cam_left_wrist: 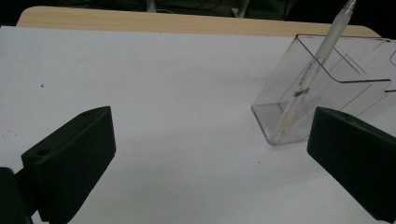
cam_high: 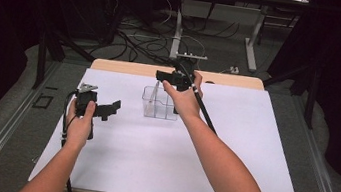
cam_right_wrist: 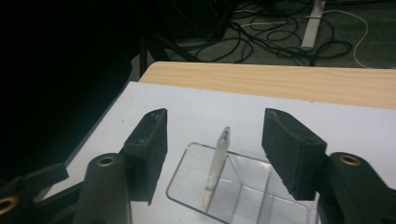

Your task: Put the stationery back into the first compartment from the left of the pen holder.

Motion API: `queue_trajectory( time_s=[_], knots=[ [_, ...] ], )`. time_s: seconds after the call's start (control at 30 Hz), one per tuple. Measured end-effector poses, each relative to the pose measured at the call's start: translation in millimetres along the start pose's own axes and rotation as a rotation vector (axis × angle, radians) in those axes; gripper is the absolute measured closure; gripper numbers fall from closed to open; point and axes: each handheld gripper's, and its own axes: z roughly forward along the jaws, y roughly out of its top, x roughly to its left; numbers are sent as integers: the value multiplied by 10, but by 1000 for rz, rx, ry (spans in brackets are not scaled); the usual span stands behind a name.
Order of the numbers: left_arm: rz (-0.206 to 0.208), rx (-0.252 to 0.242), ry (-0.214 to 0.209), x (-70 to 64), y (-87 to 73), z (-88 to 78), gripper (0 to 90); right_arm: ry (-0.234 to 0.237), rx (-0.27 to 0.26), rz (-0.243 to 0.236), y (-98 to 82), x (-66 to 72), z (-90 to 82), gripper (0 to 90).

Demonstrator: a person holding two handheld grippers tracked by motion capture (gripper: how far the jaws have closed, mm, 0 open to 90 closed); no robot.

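Your right gripper (cam_right_wrist: 215,154) hovers wide open above the pen (cam_right_wrist: 215,168), which leans in the clear holder (cam_left_wrist: 327,93); your left gripper (cam_left_wrist: 210,163) waits wide open just above the surface (cam_high: 149,158).

Nothing here can be read. The only marking I find is a dark band of print along the barrel of the pen (cam_left_wrist: 309,77), which leans in the clear holder (cam_left_wrist: 327,100) just ahead of my left gripper (cam_left_wrist: 210,154), close by its right-hand jaw. The print is too small and blurred to make out a single letter or number.
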Motion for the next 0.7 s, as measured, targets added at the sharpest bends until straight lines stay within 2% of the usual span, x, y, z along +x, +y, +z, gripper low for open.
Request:
queue_trajectory(
  time_s=[0.2,0.4,0.7],
  knots=[
    [1,0,1,-8,-5,7,9,-25,-3,-13,-27,-108,-108,282],
    [3,1,4,-5,-7,9,9,-65,-16,-51,-71,-226,-231,195],
    [2,0,6,-2,-7,6,9,-102,-12,-89,-228,-465,-402,153]
  ],
)
